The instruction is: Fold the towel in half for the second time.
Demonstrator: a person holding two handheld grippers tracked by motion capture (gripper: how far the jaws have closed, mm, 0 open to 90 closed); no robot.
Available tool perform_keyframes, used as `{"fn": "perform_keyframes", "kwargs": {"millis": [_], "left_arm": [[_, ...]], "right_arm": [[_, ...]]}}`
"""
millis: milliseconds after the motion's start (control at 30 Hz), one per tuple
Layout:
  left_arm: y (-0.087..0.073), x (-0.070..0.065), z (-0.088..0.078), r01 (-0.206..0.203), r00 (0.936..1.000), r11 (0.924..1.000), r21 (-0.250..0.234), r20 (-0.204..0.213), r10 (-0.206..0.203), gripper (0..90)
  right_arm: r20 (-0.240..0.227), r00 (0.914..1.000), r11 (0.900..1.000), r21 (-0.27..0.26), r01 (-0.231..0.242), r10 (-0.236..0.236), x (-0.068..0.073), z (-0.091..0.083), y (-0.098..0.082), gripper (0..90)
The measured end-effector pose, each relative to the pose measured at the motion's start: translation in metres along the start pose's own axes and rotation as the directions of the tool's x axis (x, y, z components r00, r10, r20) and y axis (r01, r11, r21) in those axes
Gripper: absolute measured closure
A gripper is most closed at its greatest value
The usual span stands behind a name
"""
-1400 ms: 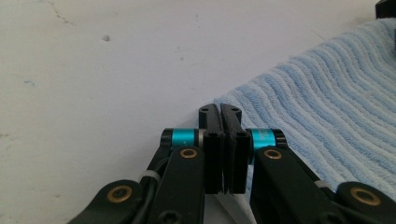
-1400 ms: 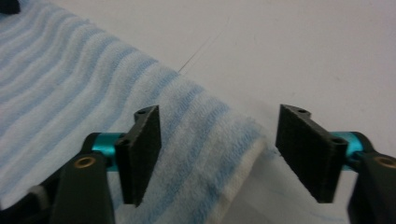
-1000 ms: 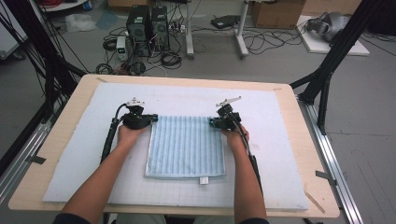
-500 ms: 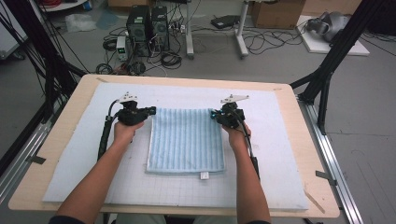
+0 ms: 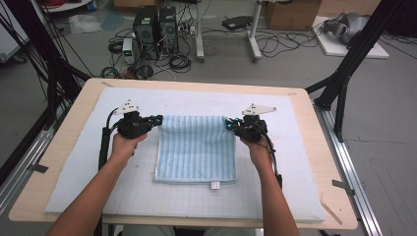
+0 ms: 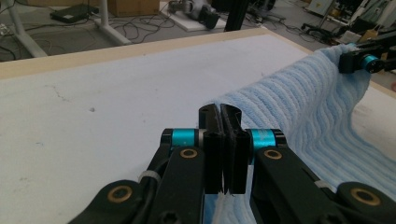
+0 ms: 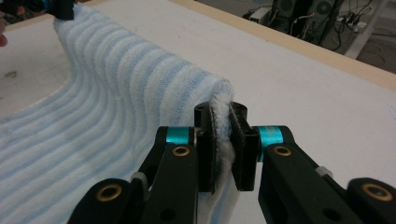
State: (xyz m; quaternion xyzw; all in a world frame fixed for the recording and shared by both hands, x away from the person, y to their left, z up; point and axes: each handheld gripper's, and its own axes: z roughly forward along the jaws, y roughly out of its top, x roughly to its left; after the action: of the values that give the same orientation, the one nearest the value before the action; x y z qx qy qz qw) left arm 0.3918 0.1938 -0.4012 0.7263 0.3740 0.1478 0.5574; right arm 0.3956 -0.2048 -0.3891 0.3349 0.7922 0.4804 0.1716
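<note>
Left gripper [image 5: 156,119], right gripper [image 5: 230,124] each clamping 1 towel [image 5: 195,147] corner (far edge lifted)

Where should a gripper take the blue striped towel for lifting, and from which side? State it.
Best at the two far corners, each from its own outer side. The towel lies flat there, and the left gripper and right gripper are shut on those edges.

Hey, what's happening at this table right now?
A person is handling a light blue striped towel on a white mat, with a gripper in each hand. The left gripper and the right gripper are each clamped on a far corner of the towel. That far edge is raised off the mat, while the near edge lies flat.
</note>
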Motion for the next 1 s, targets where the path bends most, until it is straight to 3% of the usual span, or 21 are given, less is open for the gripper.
{"fn": "perform_keyframes", "kwargs": {"millis": [267, 633, 1000], "left_arm": [[-0.013, -0.017, -0.021, -0.025, 0.9989, 0.9989, -0.04, 0.038, 0.026, 87.5], [-0.035, -0.034, -0.04, -0.04, 0.9958, 0.998, -0.05, 0.08, 0.043, 87.5], [-0.057, -0.054, -0.055, -0.063, 0.9908, 0.9977, -0.025, 0.119, 0.065, 87.4]], "right_arm": [[-0.026, 0.999, 0.999, -0.017, 0.035, -0.035, 0.018, -0.019, -0.006, 82.0], [-0.057, 0.9968, 0.998, -0.019, 0.055, -0.056, 0.041, -0.037, -0.029, 81.2], [-0.082, 0.9949, 0.998, -0.011, 0.058, -0.058, 0.054, -0.048, -0.055, 81.1]]}}
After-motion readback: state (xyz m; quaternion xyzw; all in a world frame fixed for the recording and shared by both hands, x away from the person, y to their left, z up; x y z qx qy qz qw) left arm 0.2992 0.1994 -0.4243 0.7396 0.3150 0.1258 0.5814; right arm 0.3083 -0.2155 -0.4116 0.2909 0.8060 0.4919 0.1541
